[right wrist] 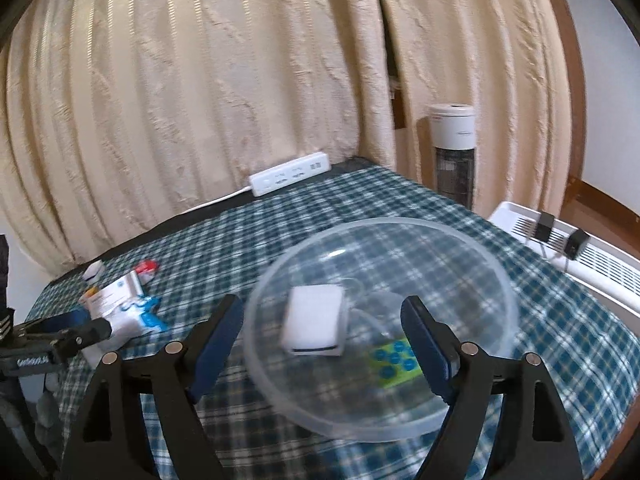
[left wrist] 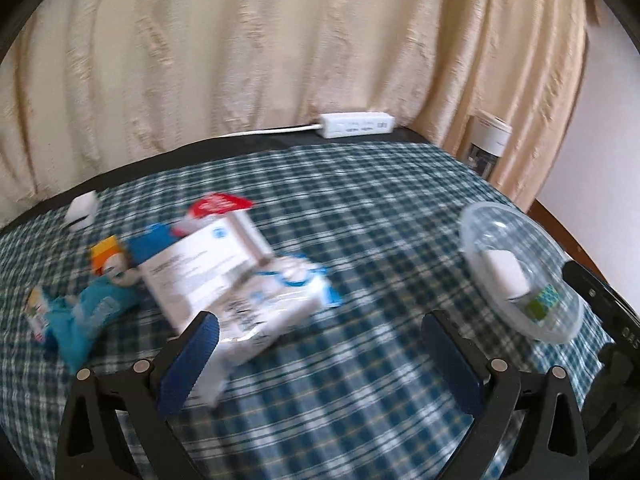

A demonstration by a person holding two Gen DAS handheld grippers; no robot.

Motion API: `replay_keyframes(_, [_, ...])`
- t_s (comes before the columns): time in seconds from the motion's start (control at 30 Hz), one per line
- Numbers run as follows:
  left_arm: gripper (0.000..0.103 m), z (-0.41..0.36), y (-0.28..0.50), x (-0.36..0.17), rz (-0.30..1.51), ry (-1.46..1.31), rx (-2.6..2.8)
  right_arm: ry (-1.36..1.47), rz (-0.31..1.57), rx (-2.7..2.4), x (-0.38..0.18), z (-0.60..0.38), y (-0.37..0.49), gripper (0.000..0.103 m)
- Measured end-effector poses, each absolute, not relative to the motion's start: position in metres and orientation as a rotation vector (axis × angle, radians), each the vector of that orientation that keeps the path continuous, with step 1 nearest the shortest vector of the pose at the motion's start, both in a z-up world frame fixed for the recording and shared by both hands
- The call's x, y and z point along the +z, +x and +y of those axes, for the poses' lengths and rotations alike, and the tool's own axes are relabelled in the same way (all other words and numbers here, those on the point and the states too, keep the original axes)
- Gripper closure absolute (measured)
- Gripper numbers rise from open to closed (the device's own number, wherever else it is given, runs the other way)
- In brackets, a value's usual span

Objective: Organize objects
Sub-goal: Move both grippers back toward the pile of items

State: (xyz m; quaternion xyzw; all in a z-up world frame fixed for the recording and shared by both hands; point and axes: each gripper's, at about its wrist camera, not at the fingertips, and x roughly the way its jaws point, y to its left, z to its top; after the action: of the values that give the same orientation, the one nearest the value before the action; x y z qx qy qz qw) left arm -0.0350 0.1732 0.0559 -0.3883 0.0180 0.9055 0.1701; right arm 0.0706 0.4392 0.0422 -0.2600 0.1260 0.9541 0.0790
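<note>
Sorting loose items into the bowl, mid-task by the look of it.
L wrist view: left gripper (left wrist: 320, 344) wide open, empty, w/ blurred packet pile (left wrist: 224, 272) centre-left; next likely grab 1.
R wrist view: right gripper (right wrist: 322, 344) open, empty, around clear bowl (right wrist: 460, 264) mid-frame holding white box (right wrist: 314, 326) & green card (right wrist: 394, 360).

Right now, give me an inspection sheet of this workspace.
Surface: checked cloth over a table.
Job's things: clear bowl holding a white block and a green card; white box on a heap of packets.
Clutter: white cube, red packet, blue pouch.
Grippers: left tool open, beside the heap; right tool open, fingers straddling the bowl's near side.
Cables: power strip with white cord, far edge.
Surroundings: cream curtain, white tower, white rack.
</note>
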Motion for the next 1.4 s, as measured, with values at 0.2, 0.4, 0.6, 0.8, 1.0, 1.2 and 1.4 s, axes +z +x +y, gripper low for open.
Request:
replay_keyframes(0.2, [0.000, 0.132, -0.035, 0.055, -0.007, -1.110, 2.661, -0.804, 0.342, 2.900, 0.044, 0.416, 0.065, 0.019])
replay_keyframes(0.4, [0.000, 0.090, -0.040, 0.055, -0.048, -1.128, 2.756, -0.810, 0.305, 2.943, 0.048, 0.397, 0.062, 0.019])
replay_keyframes(0.6, [0.000, 0.057, -0.047, 0.048, -0.083, -1.162, 2.831, -0.855, 0.297, 2.969, 0.042, 0.381, 0.055, 0.019])
replay_keyframes(0.8, [0.000, 0.042, -0.052, 0.044, -0.083, -1.188, 2.848, -0.889, 0.269, 2.998, 0.039, 0.365, 0.049, 0.019])
replay_keyframes(1.0, [0.000, 0.031, -0.067, 0.032, 0.005, -1.226, 2.879, -0.939, 0.259, 3.026, 0.034, 0.351, 0.042, 0.019])
replay_keyframes(1.2, [0.000, 0.020, -0.084, 0.018, 0.000, -1.285, 2.879, -1.012, 0.271, 3.048, 0.026, 0.339, 0.033, 0.019])
replay_keyframes(1.4, [0.000, 0.021, -0.093, 0.011, 0.015, -1.304, 2.860, -1.087, 0.289, 3.063, 0.021, 0.331, 0.024, 0.019])
